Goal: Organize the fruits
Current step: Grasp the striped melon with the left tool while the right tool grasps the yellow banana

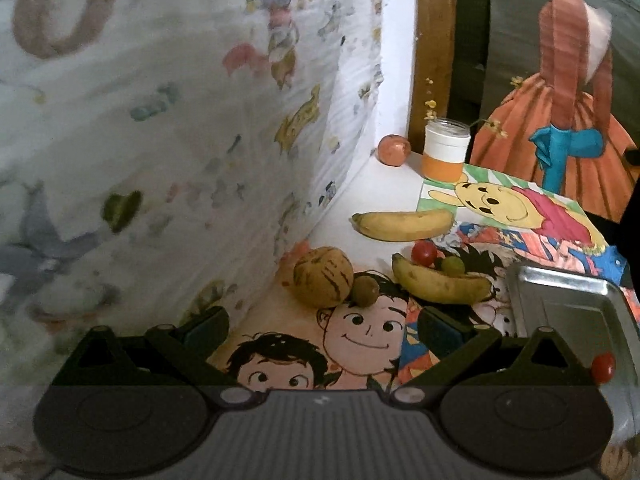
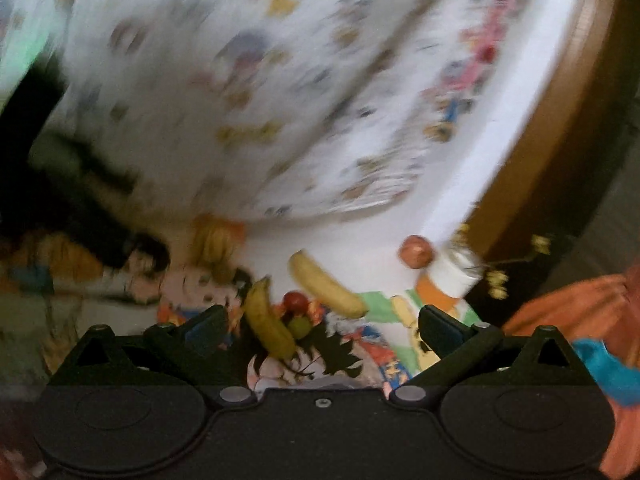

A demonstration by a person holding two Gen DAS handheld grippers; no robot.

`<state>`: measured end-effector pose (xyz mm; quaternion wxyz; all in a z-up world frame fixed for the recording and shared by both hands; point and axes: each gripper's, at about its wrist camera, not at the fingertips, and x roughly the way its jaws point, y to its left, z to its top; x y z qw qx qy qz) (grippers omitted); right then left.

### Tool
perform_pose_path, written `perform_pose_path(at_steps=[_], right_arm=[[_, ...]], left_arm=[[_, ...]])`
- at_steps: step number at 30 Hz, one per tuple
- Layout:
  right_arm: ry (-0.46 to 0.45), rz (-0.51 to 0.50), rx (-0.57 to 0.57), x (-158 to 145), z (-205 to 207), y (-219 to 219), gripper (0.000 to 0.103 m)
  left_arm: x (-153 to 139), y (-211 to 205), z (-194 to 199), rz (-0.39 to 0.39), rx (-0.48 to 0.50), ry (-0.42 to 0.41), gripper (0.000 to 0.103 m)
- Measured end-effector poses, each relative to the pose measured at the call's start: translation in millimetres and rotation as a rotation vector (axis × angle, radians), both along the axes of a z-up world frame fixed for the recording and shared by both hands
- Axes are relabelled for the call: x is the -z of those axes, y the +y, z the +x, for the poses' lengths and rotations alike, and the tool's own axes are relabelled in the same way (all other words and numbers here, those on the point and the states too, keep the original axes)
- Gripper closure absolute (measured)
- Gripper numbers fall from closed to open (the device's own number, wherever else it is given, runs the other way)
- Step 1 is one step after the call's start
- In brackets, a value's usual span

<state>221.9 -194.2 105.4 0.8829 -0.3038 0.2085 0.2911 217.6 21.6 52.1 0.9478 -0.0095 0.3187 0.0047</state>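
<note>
In the left wrist view, two bananas lie on the picture-covered table: one (image 1: 404,224) farther back, one (image 1: 440,282) nearer. A red fruit (image 1: 425,253) and a green one (image 1: 453,265) sit between them. A round yellow-brown striped fruit (image 1: 323,282) and a small brown fruit (image 1: 365,290) lie just beyond my open left gripper (image 1: 324,328). A metal tray (image 1: 576,312) at the right holds a small red fruit (image 1: 603,366). An orange-red fruit (image 1: 394,150) rests at the back. The blurred right wrist view shows my open right gripper (image 2: 322,328) over the near banana (image 2: 268,322).
A jar (image 1: 445,155) with an orange band and a dried flower sprig stands at the back beside the wall. A patterned white sheet (image 1: 180,140) rises along the left. A painting of an orange dress (image 1: 560,120) leans at the back right.
</note>
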Motion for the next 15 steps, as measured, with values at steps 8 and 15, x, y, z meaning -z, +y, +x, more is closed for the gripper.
perform_pose_path(at_steps=[8,15], right_arm=[[0.079,-0.083,-0.12,48,26,28,0.012],[0.144,-0.117,-0.168,80,57,49,0.029]], left_arm=[[17,4,30,-0.099,-0.048,0.031,0.0],[28,4,56,-0.178,-0.09,0.033,0.001]])
